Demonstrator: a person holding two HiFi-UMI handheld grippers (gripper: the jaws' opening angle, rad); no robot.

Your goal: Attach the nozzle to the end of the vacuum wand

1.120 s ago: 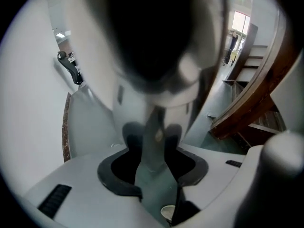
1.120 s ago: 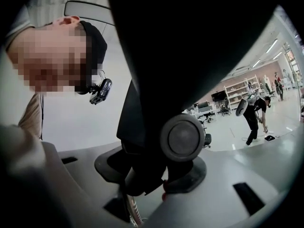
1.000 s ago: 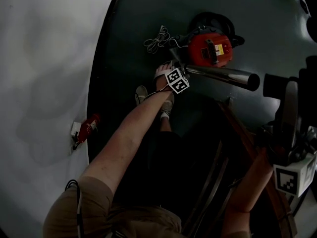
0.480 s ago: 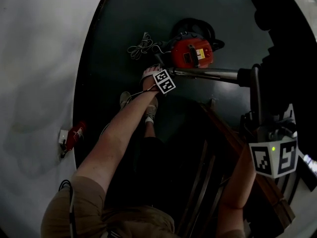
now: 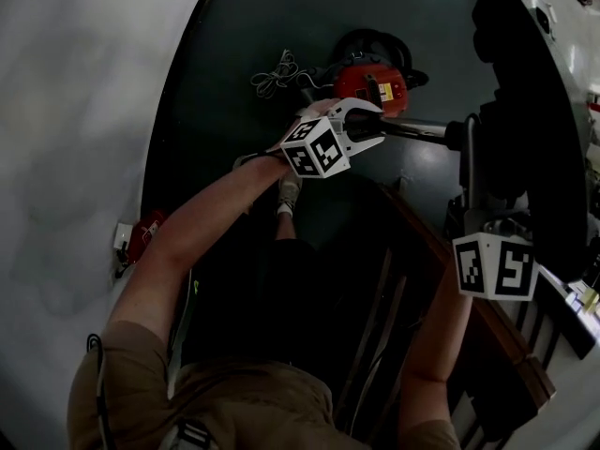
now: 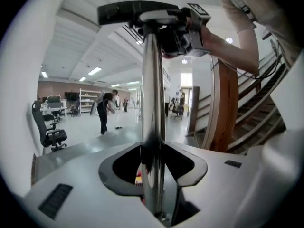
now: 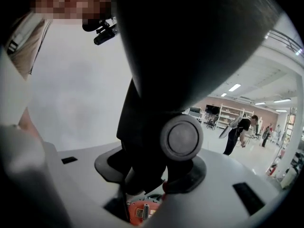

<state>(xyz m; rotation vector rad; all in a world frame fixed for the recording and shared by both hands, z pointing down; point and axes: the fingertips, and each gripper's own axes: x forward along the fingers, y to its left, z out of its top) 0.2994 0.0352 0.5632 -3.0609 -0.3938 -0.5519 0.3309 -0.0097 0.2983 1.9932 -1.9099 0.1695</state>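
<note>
Your left tool (image 6: 152, 175) is closing its jaws on the chrome vacuum wand (image 6: 153, 89), and the tube is running straight out ahead of it between the pads. Your right tool (image 7: 149, 175) is pinching the neck of the black nozzle (image 7: 190, 42), with the broad head looming just above its jaws. Just ahead of the right tool, the wand's far end is sitting up against that neck. I can't tell whether it's seated. Beyond the left tool, the red vacuum cleaner (image 5: 375, 87) is lying on the dark floor (image 5: 244, 26).
</note>
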